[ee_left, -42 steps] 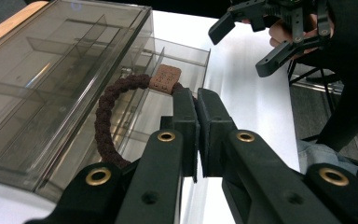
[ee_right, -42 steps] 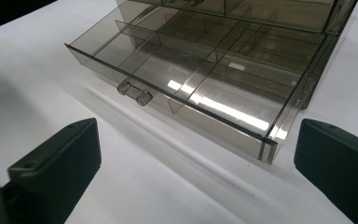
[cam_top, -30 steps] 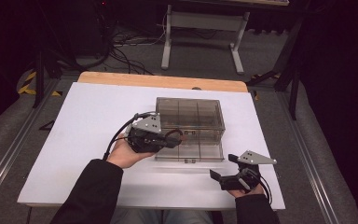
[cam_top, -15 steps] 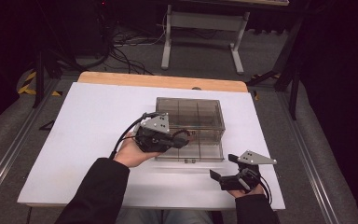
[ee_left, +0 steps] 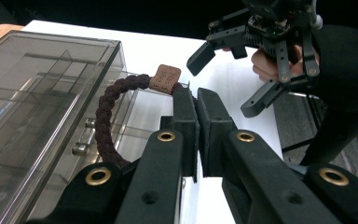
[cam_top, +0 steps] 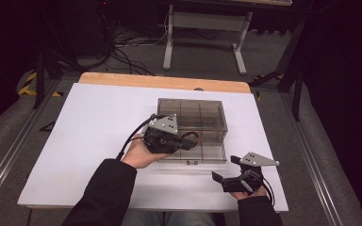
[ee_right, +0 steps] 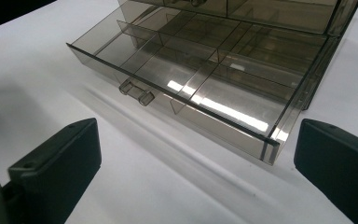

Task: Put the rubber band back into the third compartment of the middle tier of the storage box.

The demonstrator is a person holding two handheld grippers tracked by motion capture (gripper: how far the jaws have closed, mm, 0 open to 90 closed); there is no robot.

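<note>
Bracelet (ee_left: 116, 112) pinched in my left gripper (ee_left: 196, 100) fingers, above open drawer (ee_right: 177, 74) on counter (cam_top: 85, 141) | right gripper (cam_top: 226, 169) fingers spread, idle | next, I judge: lower bracelet into a compartment, release.

drawer box (ee_right: 242, 88): glossy smoky plastic | bracelet (ee_left: 109, 112): braided cord | table (cam_top: 89, 136): matt white

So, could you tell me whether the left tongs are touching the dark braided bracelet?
Touching: the left gripper view shows the left tongs shut on the dark braided bracelet beside its brown tag.
</note>
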